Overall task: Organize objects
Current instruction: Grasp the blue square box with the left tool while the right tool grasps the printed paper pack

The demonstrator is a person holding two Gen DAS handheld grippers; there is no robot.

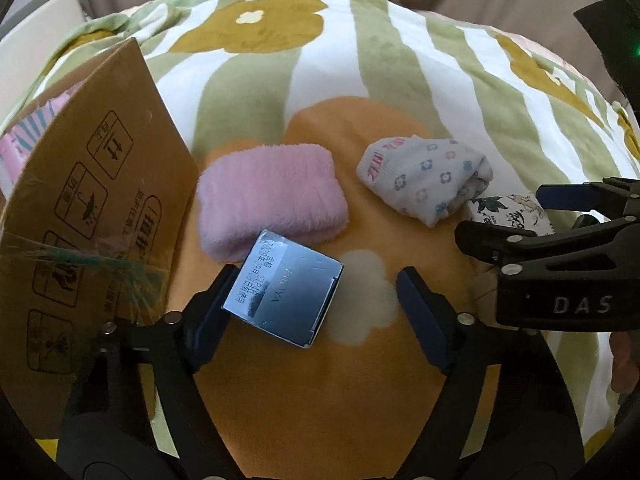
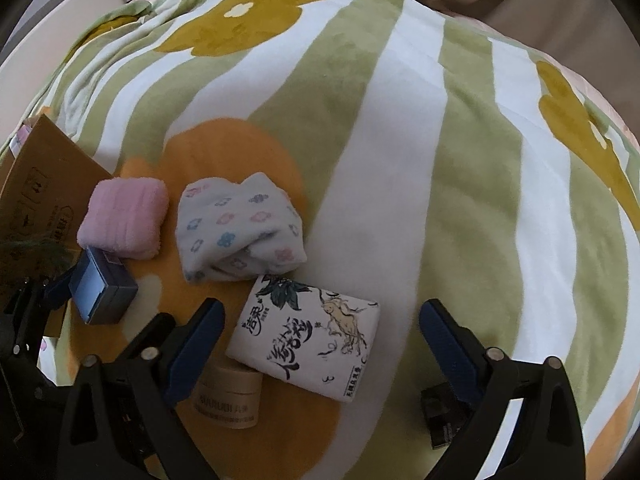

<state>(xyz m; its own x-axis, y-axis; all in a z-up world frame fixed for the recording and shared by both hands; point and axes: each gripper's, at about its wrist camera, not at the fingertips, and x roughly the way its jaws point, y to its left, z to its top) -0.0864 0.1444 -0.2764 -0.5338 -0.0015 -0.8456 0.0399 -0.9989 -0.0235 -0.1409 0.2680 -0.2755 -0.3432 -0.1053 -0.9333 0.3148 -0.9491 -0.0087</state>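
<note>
The left gripper [image 1: 316,292] is seen with jaws apart around the small silver-blue box [image 1: 282,288]; only the left pad touches it. The right gripper [image 2: 320,340] is spread wide over the tissue pack [image 2: 308,340], nothing clamped. The box lies on the blanket [image 1: 360,80], against the pink towel [image 1: 272,200] and near the cardboard carton [image 1: 100,208]. Being skewed, long axis diagonal, it may be twisted or pushed aside on closing

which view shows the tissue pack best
The right wrist view: the tissue pack lies whole between the open jaws, print readable. The left wrist view catches only a corner of it behind the right gripper.
</note>
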